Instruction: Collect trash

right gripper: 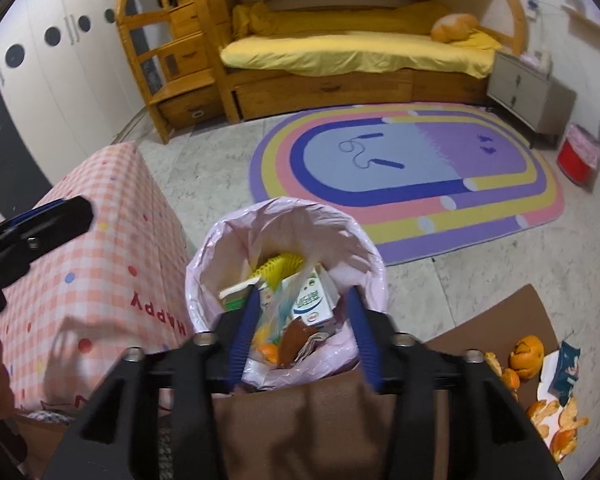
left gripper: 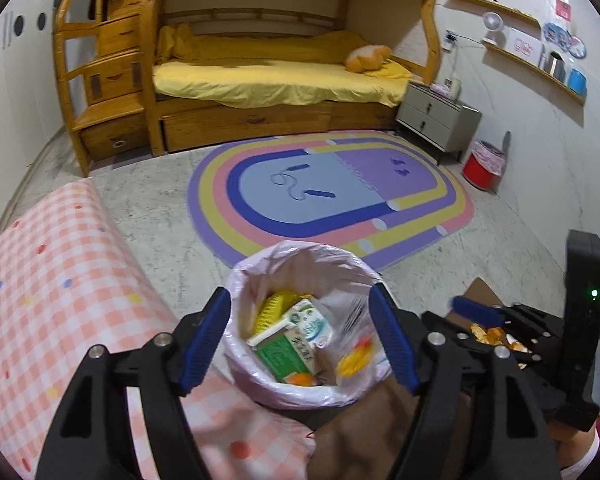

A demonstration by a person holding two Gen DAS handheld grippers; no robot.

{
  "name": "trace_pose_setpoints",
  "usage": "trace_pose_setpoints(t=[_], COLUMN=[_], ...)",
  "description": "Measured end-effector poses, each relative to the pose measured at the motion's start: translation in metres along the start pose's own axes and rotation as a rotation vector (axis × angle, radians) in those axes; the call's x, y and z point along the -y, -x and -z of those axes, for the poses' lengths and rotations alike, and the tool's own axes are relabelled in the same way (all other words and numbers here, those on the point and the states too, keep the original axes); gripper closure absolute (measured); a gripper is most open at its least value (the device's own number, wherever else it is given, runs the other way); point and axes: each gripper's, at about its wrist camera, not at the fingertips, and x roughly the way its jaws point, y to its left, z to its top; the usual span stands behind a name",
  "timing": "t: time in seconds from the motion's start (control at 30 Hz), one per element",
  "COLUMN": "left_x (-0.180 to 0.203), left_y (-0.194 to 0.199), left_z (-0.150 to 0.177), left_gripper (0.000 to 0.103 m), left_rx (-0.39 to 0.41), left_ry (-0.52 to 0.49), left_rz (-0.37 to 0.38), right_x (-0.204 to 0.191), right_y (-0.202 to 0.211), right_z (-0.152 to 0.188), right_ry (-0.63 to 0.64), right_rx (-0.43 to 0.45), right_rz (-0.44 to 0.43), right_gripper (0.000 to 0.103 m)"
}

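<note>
Trash (left gripper: 296,344) fills the pink-lined bin (left gripper: 244,280) just under both our tongs: glossy milk cartons, a ribbed yellow piece, crinkled clear plastic. Our left tongs (left gripper: 300,344) gape wide, empty; our right tongs (right gripper: 304,336) stand half open, gripping nothing. Orange peels (right gripper: 556,420) lie on brown cardboard (right gripper: 512,316).

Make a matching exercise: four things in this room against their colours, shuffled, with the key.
Things:
1. bedsheet
2. far bin
3. bin liner
4. gripper pads

Colours:
A. blue
B. pale pink
C. yellow
D. red

Pairs: 1-C, 2-D, 3-B, 4-A
</note>
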Motion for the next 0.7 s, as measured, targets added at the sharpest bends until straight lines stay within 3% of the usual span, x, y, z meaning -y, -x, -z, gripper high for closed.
trace_pose_setpoints(t=[0.27,0.37,0.5,0.6,0.7], left_x=[-0.017,-0.019,-0.028,-0.040,-0.053], left_y=[0.037,0.058,0.096,0.125,0.156], left_z=[0.007,0.012,0.024,0.034,0.046], left_gripper=[0.027,0.022,0.016,0.007,0.007], left_rx=[0.032,0.046,0.059,0.060,0.053], left_ry=[0.028,0.010,0.016,0.054,0.092], left_rz=[-0.074,-0.116,-0.185,-0.238,-0.310], right_x=[-0.012,-0.026,-0.054,-0.074,-0.094], right_y=[0.047,0.069,0.098,0.116,0.131], right_z=[0.005,0.007,0.010,0.010,0.012], right_ry=[0.032,0.064,0.123,0.169,0.215], right_rx=[0.050,0.073,0.098,0.119,0.111], right_rz=[-0.004,-0.024,-0.035,0.006,-0.001], right_gripper=[0.051,0.041,0.014,0.012,0.011])
